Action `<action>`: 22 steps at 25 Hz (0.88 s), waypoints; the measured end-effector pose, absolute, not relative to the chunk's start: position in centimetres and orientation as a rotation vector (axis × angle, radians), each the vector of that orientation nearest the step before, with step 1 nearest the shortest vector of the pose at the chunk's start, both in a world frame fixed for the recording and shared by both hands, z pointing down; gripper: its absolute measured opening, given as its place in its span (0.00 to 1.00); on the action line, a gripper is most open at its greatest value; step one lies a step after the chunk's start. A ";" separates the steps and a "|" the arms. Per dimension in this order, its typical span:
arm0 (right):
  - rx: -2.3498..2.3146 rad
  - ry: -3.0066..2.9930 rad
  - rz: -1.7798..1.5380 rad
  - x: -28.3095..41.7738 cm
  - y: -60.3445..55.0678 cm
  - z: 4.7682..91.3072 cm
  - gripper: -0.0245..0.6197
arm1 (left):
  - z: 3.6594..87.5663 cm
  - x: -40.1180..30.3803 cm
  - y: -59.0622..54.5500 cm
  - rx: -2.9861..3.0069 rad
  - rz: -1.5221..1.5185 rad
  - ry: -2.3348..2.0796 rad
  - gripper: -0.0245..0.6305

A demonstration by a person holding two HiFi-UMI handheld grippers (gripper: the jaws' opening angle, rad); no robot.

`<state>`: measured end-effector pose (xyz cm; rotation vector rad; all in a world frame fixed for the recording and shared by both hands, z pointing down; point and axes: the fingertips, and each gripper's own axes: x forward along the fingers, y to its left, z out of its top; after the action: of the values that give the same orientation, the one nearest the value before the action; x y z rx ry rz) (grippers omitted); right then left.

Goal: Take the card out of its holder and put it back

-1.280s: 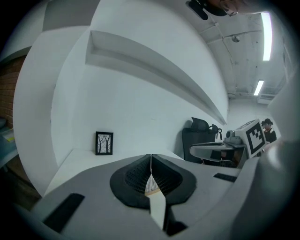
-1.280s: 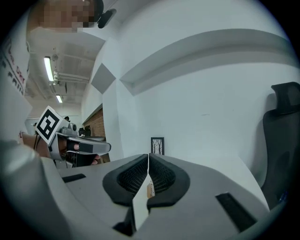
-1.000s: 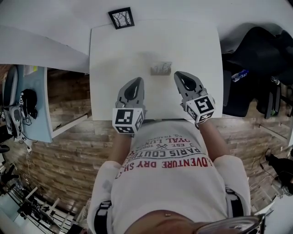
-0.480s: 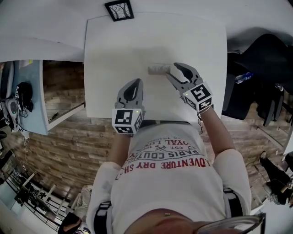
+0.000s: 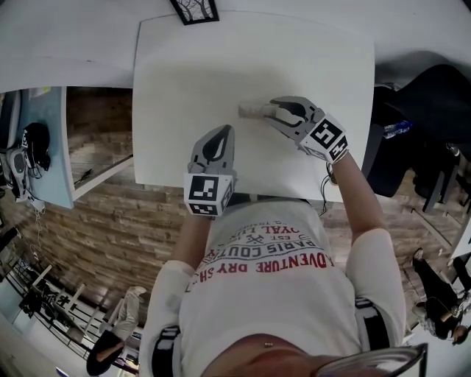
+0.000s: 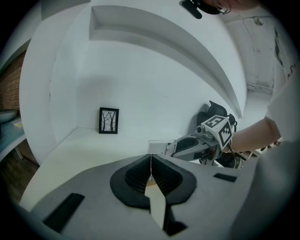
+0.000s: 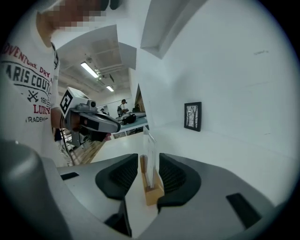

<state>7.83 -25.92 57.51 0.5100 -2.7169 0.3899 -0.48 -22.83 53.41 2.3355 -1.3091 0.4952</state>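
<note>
- Right gripper (image 5: pixel 274 110) reaches in from 4 o'clock in the head view. Its jaws stand wide and have just been closing, one on each side of the card (image 7: pixel 149 150). The pads do not seem to press on it yet.
- That card stands upright in a small wooden holder (image 7: pixel 152 193) near the middle of the white table (image 5: pixel 184 66).
- Left gripper (image 5: pixel 219 136) hovers at 7 o'clock of the holder, jaws together and empty.
- The step appears to be taking hold of the card for the lift. Next, the jaws need to pinch above the wood and pull straight up. The light holder may rise too unless steadied.
- A framed picture (image 5: pixel 197 9) stands at 12 o'clock on the table's far edge. A black chair (image 5: pixel 427 96) sits off the table at 3 o'clock. Neither is in the way.
</note>
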 end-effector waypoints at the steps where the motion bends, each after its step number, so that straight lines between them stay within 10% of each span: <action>1: 0.474 -2.727 0.390 7.6 -25.9 57.6 0.25 | 53.5 -0.4 -22.8 2.337 0.503 -1.308 0.07; 22: 0.185 -2.720 0.314 6.4 -25.8 59.0 0.10 | 54.1 -0.9 -22.4 2.299 0.522 -1.347 0.07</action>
<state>6.43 -25.80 58.98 0.1849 -2.7200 0.3143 -0.94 -22.42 54.06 2.2991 -1.3468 0.5221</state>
